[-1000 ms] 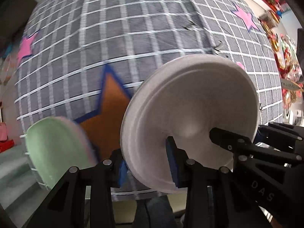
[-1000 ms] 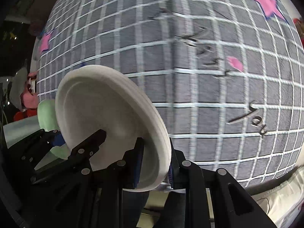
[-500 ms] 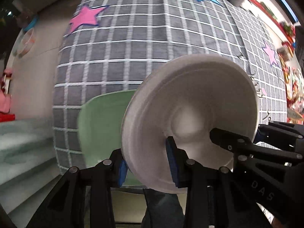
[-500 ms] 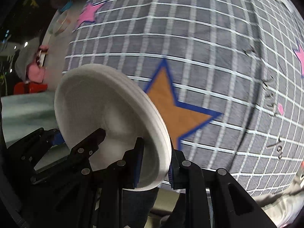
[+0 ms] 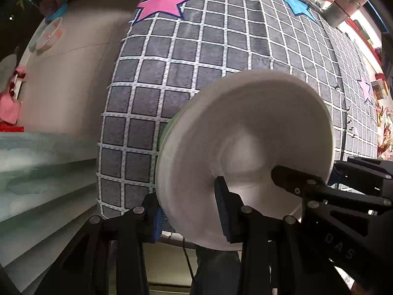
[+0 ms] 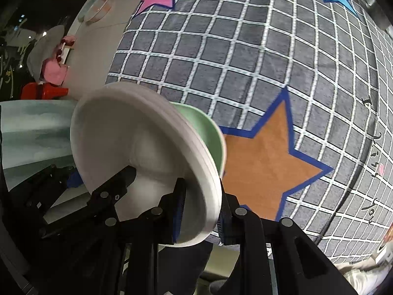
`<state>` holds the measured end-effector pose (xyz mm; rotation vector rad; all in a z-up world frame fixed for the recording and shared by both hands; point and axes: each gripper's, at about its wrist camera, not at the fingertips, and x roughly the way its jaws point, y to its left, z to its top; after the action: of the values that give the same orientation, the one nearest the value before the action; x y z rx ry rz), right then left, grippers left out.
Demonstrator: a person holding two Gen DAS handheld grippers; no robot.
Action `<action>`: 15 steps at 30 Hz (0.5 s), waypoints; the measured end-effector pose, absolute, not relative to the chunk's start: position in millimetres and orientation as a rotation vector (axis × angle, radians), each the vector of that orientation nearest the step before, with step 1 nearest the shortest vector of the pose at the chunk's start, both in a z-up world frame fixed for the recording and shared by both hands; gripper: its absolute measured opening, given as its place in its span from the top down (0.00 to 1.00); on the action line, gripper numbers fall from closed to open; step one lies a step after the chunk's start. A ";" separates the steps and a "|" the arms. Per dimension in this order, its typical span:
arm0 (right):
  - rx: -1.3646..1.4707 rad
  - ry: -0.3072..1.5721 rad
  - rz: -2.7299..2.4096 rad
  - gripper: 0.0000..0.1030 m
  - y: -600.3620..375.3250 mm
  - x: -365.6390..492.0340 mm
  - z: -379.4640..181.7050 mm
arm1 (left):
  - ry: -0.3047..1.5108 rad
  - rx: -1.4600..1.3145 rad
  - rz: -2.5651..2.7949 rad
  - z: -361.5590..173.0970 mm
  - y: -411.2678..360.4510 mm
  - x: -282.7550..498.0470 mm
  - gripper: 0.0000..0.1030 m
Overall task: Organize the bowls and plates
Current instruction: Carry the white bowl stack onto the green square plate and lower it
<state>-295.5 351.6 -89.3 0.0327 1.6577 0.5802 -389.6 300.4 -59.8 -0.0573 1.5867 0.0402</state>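
Note:
Both grippers hold one white plate (image 5: 245,147) by its rim, tilted on edge above the grey checked rug. My left gripper (image 5: 189,213) is shut on the plate's lower left rim. My right gripper (image 6: 200,211) is shut on the plate (image 6: 118,132) at its other rim; its black fingers (image 5: 307,184) reach in from the right in the left wrist view. A green plate (image 6: 208,132) lies on the rug just behind the white one, mostly hidden; only a green sliver (image 5: 169,127) shows in the left wrist view.
The rug (image 5: 221,36) has pink (image 5: 159,6), blue (image 5: 294,2) and orange (image 6: 265,157) stars. A bowl (image 5: 49,34) and a blue-rimmed dish (image 5: 55,9) sit on the pale floor at far left. A pale green step (image 5: 36,172) lies left. A grey can (image 5: 343,2) stands at the far right.
Both grippers have carried the white plate leftwards over the rug. The green plate, earlier in view to its left, is now almost hidden behind it.

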 end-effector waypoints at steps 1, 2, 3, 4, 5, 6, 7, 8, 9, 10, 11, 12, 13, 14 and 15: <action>0.032 1.659 0.582 0.75 363.9 -293.8 -92.4 | 1.588 -0.058 0.044 -60.1 304.3 -391.1 0.62; 0.033 1.660 0.583 0.75 378.3 -292.3 -96.1 | 1.589 -0.058 0.046 -59.4 308.4 -393.9 0.62; 0.031 1.662 0.586 0.75 389.6 -291.8 -98.5 | 1.593 -0.059 0.049 -59.7 313.5 -396.3 0.62; 0.032 1.664 0.586 0.75 400.3 -290.5 -100.9 | 1.595 -0.060 0.051 -59.4 317.8 -399.1 0.62; 0.031 1.666 0.588 0.75 409.1 -290.1 -103.2 | 1.598 -0.060 0.053 -59.8 321.9 -401.4 0.62; 0.031 1.669 0.589 0.75 417.0 -289.5 -105.6 | 1.600 -0.060 0.054 -58.3 328.8 -407.0 0.62; 0.031 1.671 0.590 0.75 420.8 -289.2 -107.1 | 1.604 -0.060 0.054 -58.7 333.9 -411.0 0.62; 0.034 1.673 0.587 0.75 427.8 -289.1 -109.4 | 1.609 -0.059 0.054 -59.0 341.3 -418.5 0.62; 0.033 1.676 0.586 0.75 430.1 -290.6 -111.4 | 1.614 -0.059 0.054 -60.6 344.2 -420.6 0.62; 0.033 1.679 0.585 0.75 435.0 -291.7 -113.8 | 1.619 -0.057 0.054 -62.7 345.6 -425.0 0.62; 0.032 1.683 0.583 0.75 440.6 -292.0 -117.0 | 1.623 -0.054 0.054 -65.5 345.1 -426.9 0.62; 0.034 1.687 0.581 0.75 436.3 -293.7 -117.3 | 1.625 -0.052 0.053 -68.3 344.6 -432.6 0.62; 0.034 1.691 0.578 0.75 439.8 -294.5 -120.0 | 1.629 -0.049 0.051 -69.9 349.2 -435.7 0.62; 0.034 1.695 0.575 0.75 443.4 -293.8 -122.5 | 1.631 -0.048 0.049 -72.5 348.0 -435.9 0.62; 0.033 1.697 0.573 0.75 445.3 -294.2 -124.1 | 1.632 -0.047 0.048 -77.9 341.0 -436.5 0.62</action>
<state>-294.2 445.3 -124.1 0.0332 1.6966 0.5727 -436.5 341.0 -77.9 -0.0473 1.6322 0.0480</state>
